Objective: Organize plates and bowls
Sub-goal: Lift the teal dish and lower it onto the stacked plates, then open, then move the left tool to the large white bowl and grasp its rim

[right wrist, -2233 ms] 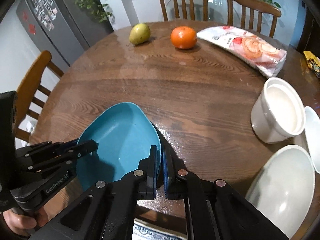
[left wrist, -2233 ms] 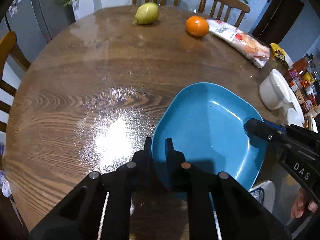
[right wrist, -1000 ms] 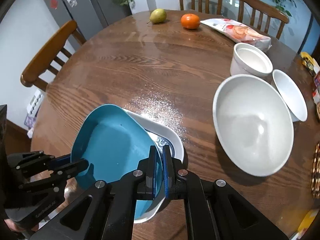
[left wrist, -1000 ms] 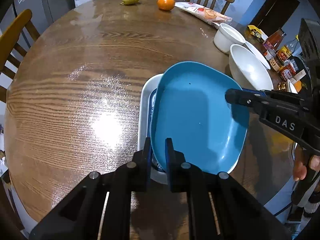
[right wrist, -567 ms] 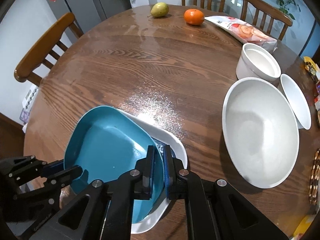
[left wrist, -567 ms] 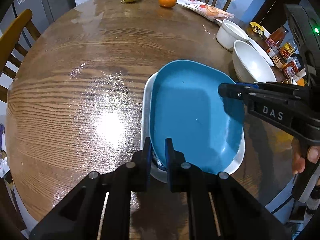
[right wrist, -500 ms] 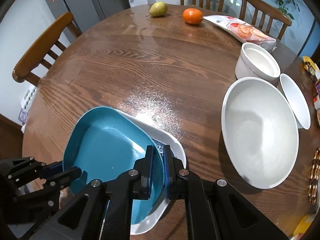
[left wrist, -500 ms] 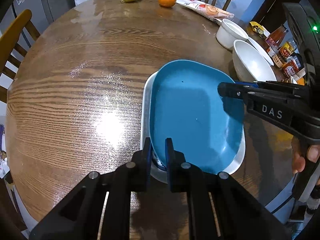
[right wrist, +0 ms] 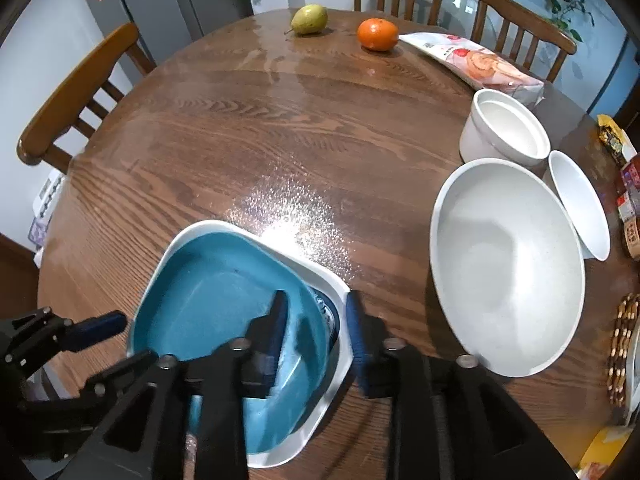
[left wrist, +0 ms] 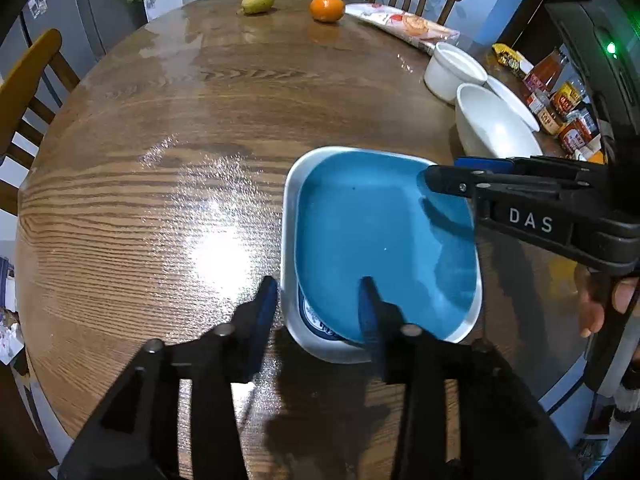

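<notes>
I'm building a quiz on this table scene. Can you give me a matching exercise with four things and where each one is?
Things:
1. blue plate
2. pear
3. large white bowl
4. snack bag

Places:
A. beside the orange at the far edge
B. stacked in the white plate
C. behind the straight-sided white bowl
D. right of the stacked plates

Pairs: 1-B, 2-A, 3-D, 4-C

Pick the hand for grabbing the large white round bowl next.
Right. The right gripper, jaws just opened off the blue square plate, sits beside the large white round bowl; the left gripper is across the plate.
</notes>
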`<state>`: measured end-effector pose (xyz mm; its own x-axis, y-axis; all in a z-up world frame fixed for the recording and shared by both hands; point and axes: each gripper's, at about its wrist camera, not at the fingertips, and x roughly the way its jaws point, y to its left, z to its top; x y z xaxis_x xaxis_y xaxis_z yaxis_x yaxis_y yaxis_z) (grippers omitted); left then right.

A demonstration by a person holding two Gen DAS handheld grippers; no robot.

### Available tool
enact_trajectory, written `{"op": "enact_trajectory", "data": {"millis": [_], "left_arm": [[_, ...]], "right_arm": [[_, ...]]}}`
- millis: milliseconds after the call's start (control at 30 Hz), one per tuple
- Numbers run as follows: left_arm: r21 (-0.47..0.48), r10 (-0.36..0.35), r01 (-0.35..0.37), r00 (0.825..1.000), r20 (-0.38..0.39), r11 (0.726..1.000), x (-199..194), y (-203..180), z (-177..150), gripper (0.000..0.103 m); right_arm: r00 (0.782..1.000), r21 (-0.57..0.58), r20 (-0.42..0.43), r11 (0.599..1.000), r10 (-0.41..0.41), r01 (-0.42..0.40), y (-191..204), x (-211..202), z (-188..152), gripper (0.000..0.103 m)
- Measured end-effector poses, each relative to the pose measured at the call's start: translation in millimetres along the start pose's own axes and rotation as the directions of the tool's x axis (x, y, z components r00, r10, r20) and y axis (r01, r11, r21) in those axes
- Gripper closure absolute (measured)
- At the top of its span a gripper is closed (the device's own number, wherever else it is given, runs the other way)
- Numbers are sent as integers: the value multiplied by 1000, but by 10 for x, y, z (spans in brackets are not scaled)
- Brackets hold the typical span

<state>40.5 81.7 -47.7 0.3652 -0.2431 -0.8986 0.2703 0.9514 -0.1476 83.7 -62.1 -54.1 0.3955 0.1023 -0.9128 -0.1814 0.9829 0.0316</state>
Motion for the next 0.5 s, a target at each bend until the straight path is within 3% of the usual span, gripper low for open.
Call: {"op": "enact_trajectory", "data": {"millis": [133,200,267,500], "left_arm": [[-14,1,0,1000,28,1000,-103,29,34,57],[-23,11,-10,999,49,1000,-161,48,57,44],[-32,15,-13,998,66,999,-209,54,84,39],[-42,4,0,996,92,999,-282,-9,192,29]], "right_arm": [[998,48,50,998,36,-39,-79,-150,-1,69],[995,76,83,995,62,-69,-141,-257,-15,69],[991,100,112,991,76,-87,-200,-373,-47,69],[979,210,186,970,79,-118,-533,-666,-198,68]]}}
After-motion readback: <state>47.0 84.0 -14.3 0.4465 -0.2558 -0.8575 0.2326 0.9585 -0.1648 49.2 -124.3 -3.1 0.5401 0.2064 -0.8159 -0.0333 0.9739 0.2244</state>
